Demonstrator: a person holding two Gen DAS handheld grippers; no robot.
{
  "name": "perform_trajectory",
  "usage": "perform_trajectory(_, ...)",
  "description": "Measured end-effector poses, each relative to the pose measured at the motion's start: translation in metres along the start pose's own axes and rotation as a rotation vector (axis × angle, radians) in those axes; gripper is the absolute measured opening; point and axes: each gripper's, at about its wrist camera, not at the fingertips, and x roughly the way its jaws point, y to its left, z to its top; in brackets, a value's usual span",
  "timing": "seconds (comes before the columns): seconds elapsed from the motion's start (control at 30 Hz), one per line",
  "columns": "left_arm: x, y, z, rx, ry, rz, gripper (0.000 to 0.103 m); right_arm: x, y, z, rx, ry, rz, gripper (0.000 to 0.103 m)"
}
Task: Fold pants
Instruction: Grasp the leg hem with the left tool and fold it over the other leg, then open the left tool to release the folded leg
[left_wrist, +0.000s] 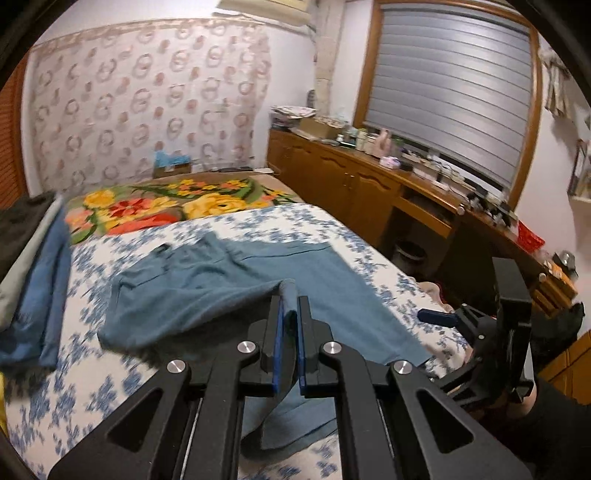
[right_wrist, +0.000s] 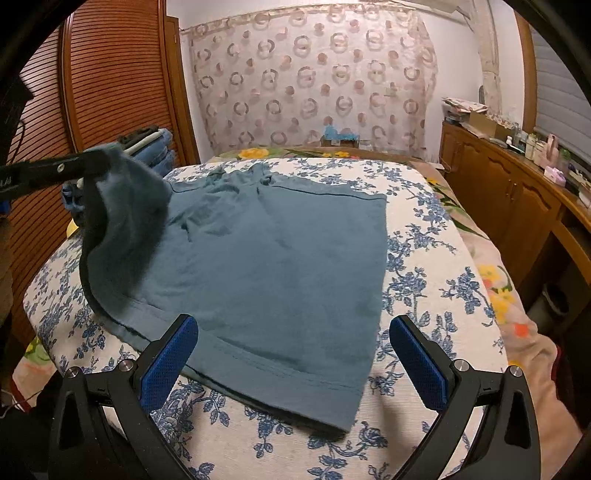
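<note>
Left gripper (left_wrist: 290, 325): black two-finger tool, blue pads clamped tight on a raised fold of teal cloth.
Right gripper (right_wrist: 293, 354): black, blue pads spread wide, nothing between them, angled downward.

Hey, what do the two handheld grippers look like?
Both are matte black frames with triangular cut-outs and silver round bolts. The left gripper and right gripper each have two fingers faced with textured blue pads. A dark sleeve shows behind the right one.
</note>
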Motion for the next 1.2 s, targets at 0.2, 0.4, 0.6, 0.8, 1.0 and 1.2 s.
perform_trajectory(0.2,0.015,-0.024,0.011,0.035,0.019,-0.056,0.008,-0.006,-0.006,-0.002,0.006,-0.011,-0.008,0.103)
perform_trajectory(0.4,0.027,-0.03,0.005,0.046,0.047,-0.062,0.008,-0.012,-0.011,-0.006,0.014,-0.015,-0.015,0.103)
perform_trajectory(0.6,0.028,-0.023,-0.002,0.025,0.065,-0.005,0.02,-0.011,-0.014,-0.006,0.016,-0.011,-0.02,0.103)
perform_trajectory(0.8,0.014,-0.007,-0.012,-0.004,0.037,0.011,0.057,-0.008,-0.015,-0.005,0.026,-0.027,-0.026,0.099)
perform_trajectory(1.0,0.015,0.013,-0.031,-0.037,0.071,0.032,0.08,-0.002,-0.01,-0.002,0.009,-0.025,-0.006,0.084)
perform_trajectory(1.2,0.024,0.029,-0.059,-0.053,0.13,0.097,0.08,0.009,0.001,0.003,-0.02,-0.007,0.031,0.066)
